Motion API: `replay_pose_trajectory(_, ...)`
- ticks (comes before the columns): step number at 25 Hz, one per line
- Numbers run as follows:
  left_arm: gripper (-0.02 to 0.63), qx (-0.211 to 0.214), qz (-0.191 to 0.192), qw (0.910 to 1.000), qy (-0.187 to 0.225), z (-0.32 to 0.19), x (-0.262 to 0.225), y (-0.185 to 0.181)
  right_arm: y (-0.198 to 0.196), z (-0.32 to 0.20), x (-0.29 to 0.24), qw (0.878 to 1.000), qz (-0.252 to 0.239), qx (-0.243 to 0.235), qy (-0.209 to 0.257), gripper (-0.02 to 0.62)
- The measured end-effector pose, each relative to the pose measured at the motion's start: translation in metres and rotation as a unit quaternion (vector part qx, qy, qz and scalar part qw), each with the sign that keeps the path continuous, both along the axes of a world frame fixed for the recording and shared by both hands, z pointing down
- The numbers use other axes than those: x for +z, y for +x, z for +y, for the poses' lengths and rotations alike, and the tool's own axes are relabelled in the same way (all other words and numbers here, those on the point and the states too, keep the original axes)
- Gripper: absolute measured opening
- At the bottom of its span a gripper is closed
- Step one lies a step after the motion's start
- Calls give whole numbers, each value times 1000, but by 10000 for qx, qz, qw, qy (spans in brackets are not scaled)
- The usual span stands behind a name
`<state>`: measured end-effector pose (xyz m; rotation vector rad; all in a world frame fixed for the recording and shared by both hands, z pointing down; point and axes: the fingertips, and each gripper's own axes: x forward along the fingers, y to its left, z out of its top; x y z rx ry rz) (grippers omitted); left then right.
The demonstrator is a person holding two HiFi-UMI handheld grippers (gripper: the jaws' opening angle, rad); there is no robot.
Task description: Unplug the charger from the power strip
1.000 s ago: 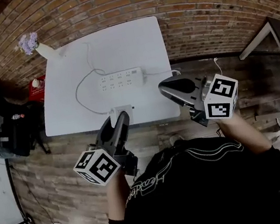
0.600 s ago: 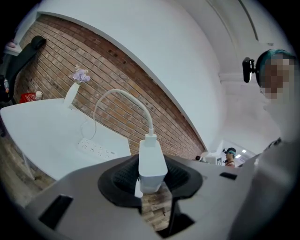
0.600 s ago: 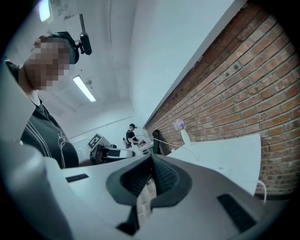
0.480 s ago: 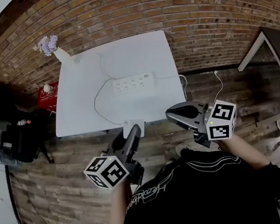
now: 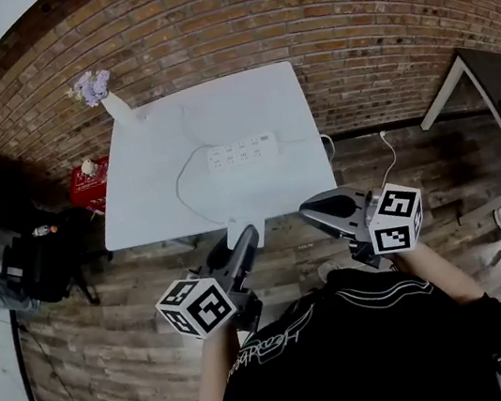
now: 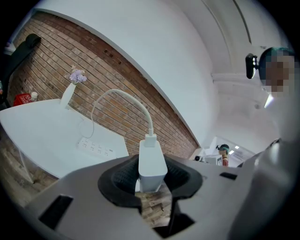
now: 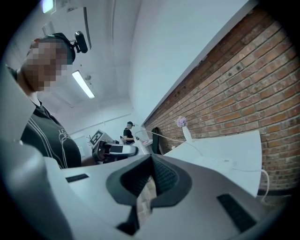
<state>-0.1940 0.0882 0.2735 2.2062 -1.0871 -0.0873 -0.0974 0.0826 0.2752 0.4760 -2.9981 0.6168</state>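
UNPLUGGED: The white block-shaped plastic charger (image 6: 151,161) sits clamped between the fingers of my left gripper (image 6: 151,177). Its white cable (image 6: 123,95) arches up from its far end and back towards the white rectangular surface (image 5: 146,203). Beyond those fingers, and well apart from them, the white multi-socket power strip (image 5: 242,151) lies flat near the middle of the surface, with no plug that I can make out in its sockets.

By my reading the unplugging itself is done. The charger is out of the strip and held just off the surface's near edge, over the wooden plank floor (image 5: 106,305). What looks left is only to set the charger down and let go.

To the right of the left fingers, my right gripper (image 7: 151,180) has its fingers together on nothing.

The count: one charger, one power strip, one charger cable and two grippers. One slim white vase of purple flowers (image 5: 112,102) stands at the surface's far corner, beyond and left of the fingers, against the red brick wall (image 5: 345,26).
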Motion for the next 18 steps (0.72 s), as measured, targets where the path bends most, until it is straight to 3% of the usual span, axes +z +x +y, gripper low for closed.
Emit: replay_pose_trajectory(18, 137, -65, 94, 9999, 35, 0, 0, -12, -8, 0, 4, 9999, 106, -24, 20, -5)
